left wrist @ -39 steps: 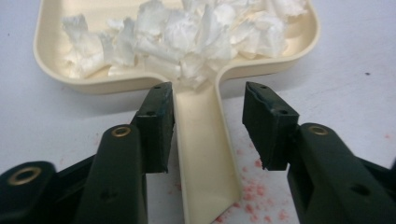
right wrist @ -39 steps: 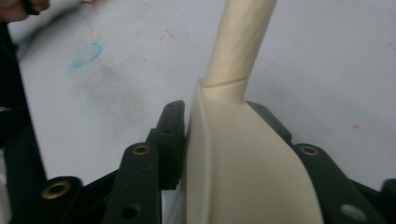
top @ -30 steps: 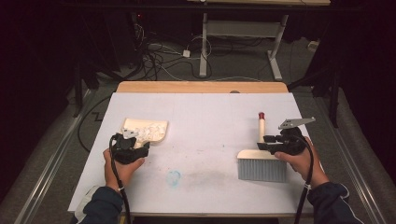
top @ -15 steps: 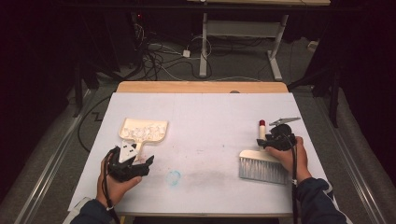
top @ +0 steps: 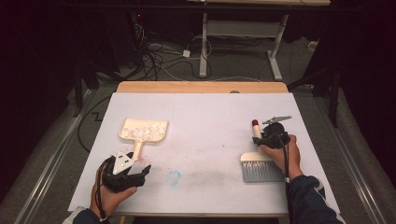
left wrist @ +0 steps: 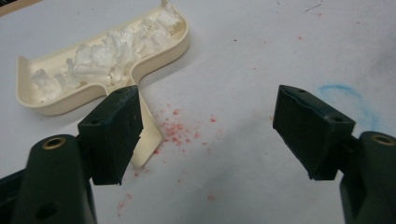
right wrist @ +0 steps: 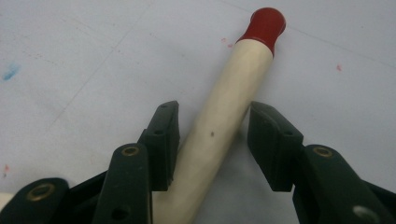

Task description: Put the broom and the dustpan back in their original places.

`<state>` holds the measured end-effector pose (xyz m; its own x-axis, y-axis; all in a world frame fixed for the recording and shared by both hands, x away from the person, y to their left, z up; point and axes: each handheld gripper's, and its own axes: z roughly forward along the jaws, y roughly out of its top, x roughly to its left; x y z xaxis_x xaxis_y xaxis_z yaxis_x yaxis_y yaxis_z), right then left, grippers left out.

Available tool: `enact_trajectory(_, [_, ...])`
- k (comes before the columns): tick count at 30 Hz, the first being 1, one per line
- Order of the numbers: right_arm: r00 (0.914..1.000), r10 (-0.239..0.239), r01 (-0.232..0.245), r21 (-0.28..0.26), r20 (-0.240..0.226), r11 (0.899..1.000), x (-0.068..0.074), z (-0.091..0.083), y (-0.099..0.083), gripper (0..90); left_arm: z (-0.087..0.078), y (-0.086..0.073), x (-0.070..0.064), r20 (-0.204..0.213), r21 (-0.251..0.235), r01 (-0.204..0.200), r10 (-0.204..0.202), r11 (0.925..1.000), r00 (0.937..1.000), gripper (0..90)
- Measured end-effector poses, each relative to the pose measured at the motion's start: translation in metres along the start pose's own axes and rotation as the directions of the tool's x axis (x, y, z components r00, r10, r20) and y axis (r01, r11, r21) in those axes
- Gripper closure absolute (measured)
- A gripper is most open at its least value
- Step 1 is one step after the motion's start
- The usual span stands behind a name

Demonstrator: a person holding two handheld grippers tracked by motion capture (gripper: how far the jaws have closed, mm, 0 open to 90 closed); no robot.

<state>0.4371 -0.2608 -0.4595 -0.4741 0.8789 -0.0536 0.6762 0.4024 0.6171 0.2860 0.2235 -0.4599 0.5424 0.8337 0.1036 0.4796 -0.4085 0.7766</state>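
Cream plastic forms the dustpan (top: 143, 131), a shallow scoop with a raised rim and a flat, tapering handle, lying at the left middle of the high view on the pale, matte surface (top: 205, 121). In it we see a heap of crumpled white scraps (left wrist: 109, 58), ragged and fluffy in texture, piled against the back wall. Fine reddish specks (left wrist: 180, 130) dot the sheet just beside the handle, and a faint blue ring (top: 173, 178) is smudged near the lower centre.

Our left tool (top: 127, 171) sits at the lower left of the high view, just short of the handle's end. In the left gripper view its blocky black jaws stand wide apart with nothing between them; the handle's tip lies just beyond the left jaw, and we cannot tell whether they touch.

At the right middle of the high view we see the hand brush (top: 259, 161): a smooth, round, pale wooden handle capped with a glossy red tip, and a flat rectangular head of dense grey bristles lying on the sheet. Our right tool (right wrist: 212, 140) straddles the handle partway along. Its jaws stand narrowly apart around the wood, the left one close against it and a slim gap visible at the right one, so the grip looks loose rather than clamped.
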Motion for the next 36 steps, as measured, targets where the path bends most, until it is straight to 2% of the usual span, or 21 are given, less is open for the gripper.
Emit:
enact_trajectory(2, [1.0,0.005,-0.005,-0.019,0.003,1.0,0.0,-0.003,0.001,55.0,0.001,0.001,-0.001,0.001,-0.001,-0.006,0.006,1.0,1.0,23.7])
enact_trajectory(5, [0.9995,0.027,-0.028,-0.072,-0.017,0.997,-0.002,-0.01,0.005,55.5,0.003,0.002,-0.003,-0.001,0.006,-0.028,0.028,0.9996,0.9996,23.4])
enact_trajectory(7, [0.9998,0.019,-0.019,-0.113,0.001,0.993,-0.001,-0.016,0.007,55.2,0.004,0.002,-0.005,-0.001,0.014,-0.053,0.053,0.9985,0.9986,22.8])
enact_trajectory(9, [1.0,0.008,-0.008,-0.162,0.0,0.987,-0.001,-0.021,0.008,54.4,0.006,0.001,-0.007,-0.002,0.028,-0.077,0.077,0.9966,0.997,22.0])
enact_trajectory(11, [1.0,0.005,-0.006,-0.219,-0.009,0.976,0.0,-0.027,0.009,52.3,0.007,0.0,-0.008,0.006,0.031,-0.08,0.08,0.9963,0.9968,20.8])
enact_trajectory(13, [0.9999,-0.007,0.005,-0.253,-0.01,0.967,0.002,-0.031,0.01,50.1,0.007,0.0,-0.008,0.008,0.034,-0.084,0.084,0.9959,0.9965,20.8])
enact_trajectory(16, [0.9978,-0.06,0.049,-0.309,-0.027,0.95,0.006,-0.039,0.01,46.2,0.007,0.0,-0.009,0.008,0.032,-0.086,0.086,0.9958,0.9963,20.8])
enact_trajectory(18, [0.9961,-0.089,0.083,-0.323,-0.001,0.943,0.01,-0.044,0.011,41.9,0.007,0.0,-0.01,0.006,0.04,-0.095,0.094,0.9947,0.9955,20.8])
enact_trajectory(20, [0.9943,-0.103,0.088,-0.351,-0.026,0.932,0.011,-0.048,0.011,40.3,0.008,0.0,-0.01,0.008,0.042,-0.096,0.096,0.9945,0.9954,20.8])
enact_trajectory(22, [0.9931,-0.117,0.107,-0.357,-0.007,0.928,0.014,-0.052,0.011,37.5,0.009,-0.001,-0.011,0.008,0.046,-0.098,0.098,0.9941,0.9952,20.6])
enact_trajectory(23, [0.9928,-0.12,0.111,-0.369,-0.001,0.923,0.015,-0.053,0.011,35.9,0.009,-0.001,-0.011,0.006,0.047,-0.099,0.099,0.994,0.9951,20.6])
enact_trajectory(27, [0.9928,-0.12,0.114,-0.388,0.011,0.914,0.018,-0.058,0.011,30.6,0.01,-0.001,-0.011,-0.006,0.054,-0.096,0.096,0.9939,0.9953,20.6])
enact_trajectory(30, [0.9929,-0.111,0.119,-0.406,0.043,0.906,0.02,-0.06,0.012,25.8,0.01,-0.001,-0.01,-0.001,0.051,-0.092,0.092,0.9945,0.9958,20.5])
enact_trajectory(36, [0.9927,-0.118,0.116,-0.446,0.023,0.887,0.023,-0.067,0.011,23.0,0.011,-0.001,-0.012,-0.005,0.06,-0.105,0.106,0.9926,0.9944,20.5])
